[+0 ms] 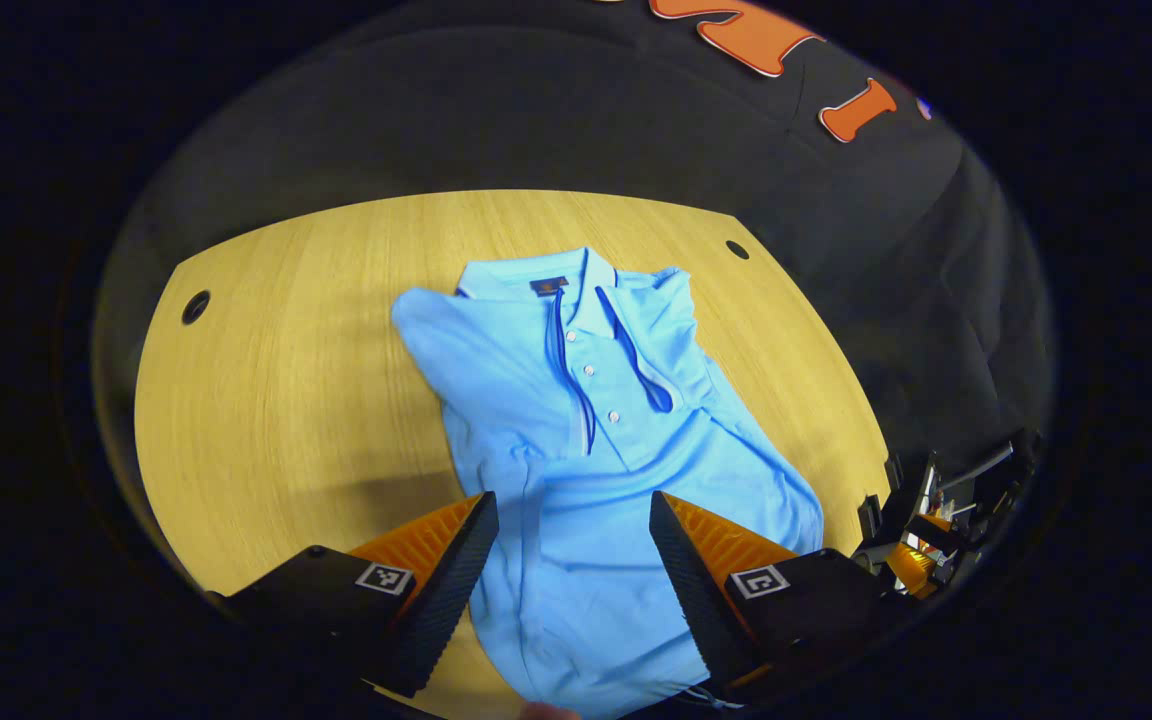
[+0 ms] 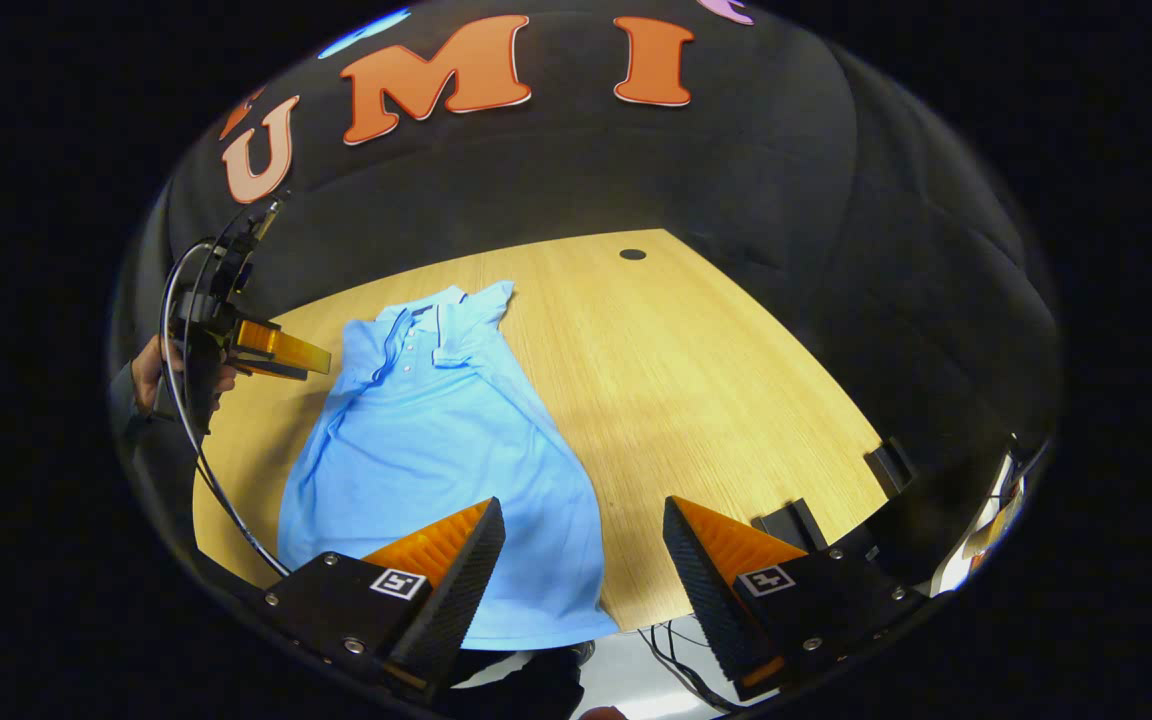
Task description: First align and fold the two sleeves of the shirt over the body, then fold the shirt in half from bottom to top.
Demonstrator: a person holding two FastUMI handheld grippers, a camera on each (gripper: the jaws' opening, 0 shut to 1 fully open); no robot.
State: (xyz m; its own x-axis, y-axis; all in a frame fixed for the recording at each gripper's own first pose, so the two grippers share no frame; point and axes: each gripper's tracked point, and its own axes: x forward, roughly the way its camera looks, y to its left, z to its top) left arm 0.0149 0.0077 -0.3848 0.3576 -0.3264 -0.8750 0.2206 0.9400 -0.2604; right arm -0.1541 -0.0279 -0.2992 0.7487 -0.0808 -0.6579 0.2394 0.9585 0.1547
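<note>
A light blue polo shirt (image 1: 576, 420) lies flat on the wooden table (image 1: 286, 350), collar at the far end and hem toward me. Its sleeves are turned in over the body, so the outline is narrow. My left gripper (image 1: 572, 500) hovers open over the shirt's lower half, one finger on each side of its middle. In the right gripper view the shirt (image 2: 426, 450) lies to the left. My right gripper (image 2: 584, 505) is open above the shirt's near right hem corner and the bare table (image 2: 716, 380). The left gripper (image 2: 281, 355) shows farther off, held by a hand (image 2: 151, 370).
Round cable holes (image 1: 195, 306) (image 1: 737, 249) (image 2: 632, 254) sit near the table's far corners. Black brackets (image 2: 891, 465) are fixed at the table's right edge. Cables (image 2: 676, 650) hang below the front edge. The right gripper (image 1: 921, 540) appears past the table's right edge.
</note>
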